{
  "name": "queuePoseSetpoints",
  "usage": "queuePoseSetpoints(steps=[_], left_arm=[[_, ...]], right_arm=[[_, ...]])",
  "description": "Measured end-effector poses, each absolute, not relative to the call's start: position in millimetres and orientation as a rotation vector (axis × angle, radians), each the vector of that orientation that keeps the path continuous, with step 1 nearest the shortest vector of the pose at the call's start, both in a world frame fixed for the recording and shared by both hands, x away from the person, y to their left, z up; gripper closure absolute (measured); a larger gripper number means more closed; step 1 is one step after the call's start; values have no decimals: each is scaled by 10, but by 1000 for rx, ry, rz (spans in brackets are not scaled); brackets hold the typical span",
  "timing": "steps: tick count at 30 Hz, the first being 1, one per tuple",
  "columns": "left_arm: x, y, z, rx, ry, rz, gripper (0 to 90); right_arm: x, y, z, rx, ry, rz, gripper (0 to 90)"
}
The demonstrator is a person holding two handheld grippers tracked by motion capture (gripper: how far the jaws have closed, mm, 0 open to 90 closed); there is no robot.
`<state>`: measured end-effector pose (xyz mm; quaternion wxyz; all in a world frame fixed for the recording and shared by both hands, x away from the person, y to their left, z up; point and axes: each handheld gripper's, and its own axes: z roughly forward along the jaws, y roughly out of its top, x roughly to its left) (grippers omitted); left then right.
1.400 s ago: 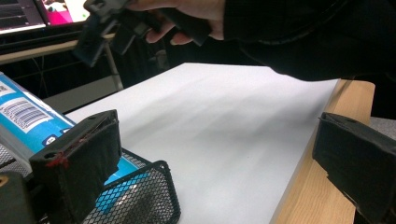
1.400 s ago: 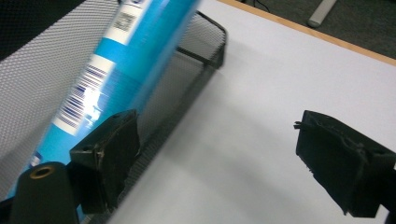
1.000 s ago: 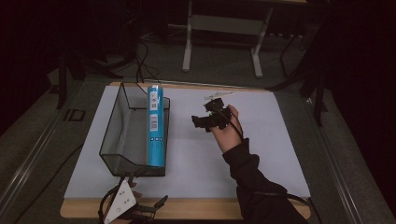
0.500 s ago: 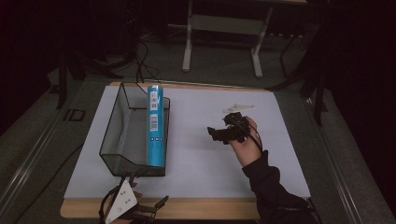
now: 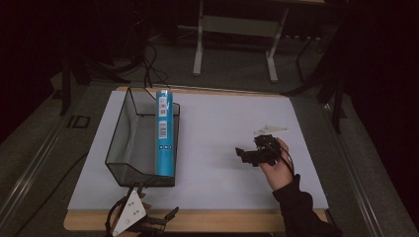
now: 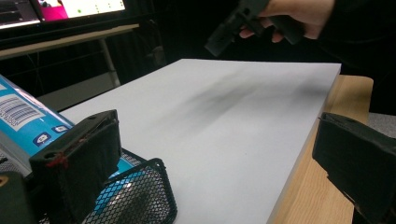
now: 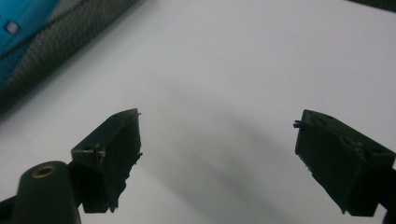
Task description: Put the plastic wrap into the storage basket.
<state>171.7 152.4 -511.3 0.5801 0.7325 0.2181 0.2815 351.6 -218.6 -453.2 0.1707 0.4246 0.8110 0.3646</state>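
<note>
A tall blue can (image 5: 164, 133) lies lengthwise in a black mesh basket (image 5: 118, 133) on the left of the white board, resting along the basket's right side. To the right, a hand holds my right gripper (image 5: 245, 154) low over bare board, well apart from the basket. Its jaws point left and stand open, and in the right gripper view the right gripper (image 7: 217, 154) has only white board between its jaws. My left gripper (image 5: 148, 222) lies at the table's front edge just below the basket. The left gripper (image 6: 215, 163) is wide open and holds nothing.
The white board (image 5: 222, 123) covers most of a wooden table (image 5: 207, 221) whose edge shows at the front. In the left gripper view the basket's corner (image 6: 144, 196) and the blue can (image 6: 28, 121) sit beside the left jaw. Dark floor and a metal frame (image 5: 237, 29) lie behind.
The hand with my right gripper has moved right and toward the table's front, sinking a little, away from the basket. The left gripper, the basket and the can have stayed put.
</note>
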Motion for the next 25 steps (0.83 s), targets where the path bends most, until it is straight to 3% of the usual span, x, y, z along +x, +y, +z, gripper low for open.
queuePoseSetpoints(steps=[11,25], left_arm=[[1729,1513,-5114,1715,510,651,18],[1722,1523,-5110,1717,499,652,19]], right_arm=[[3342,-2470,-4777,1246,2293,1030,141],[3348,-2407,-4978,1195,2326,944,141]])
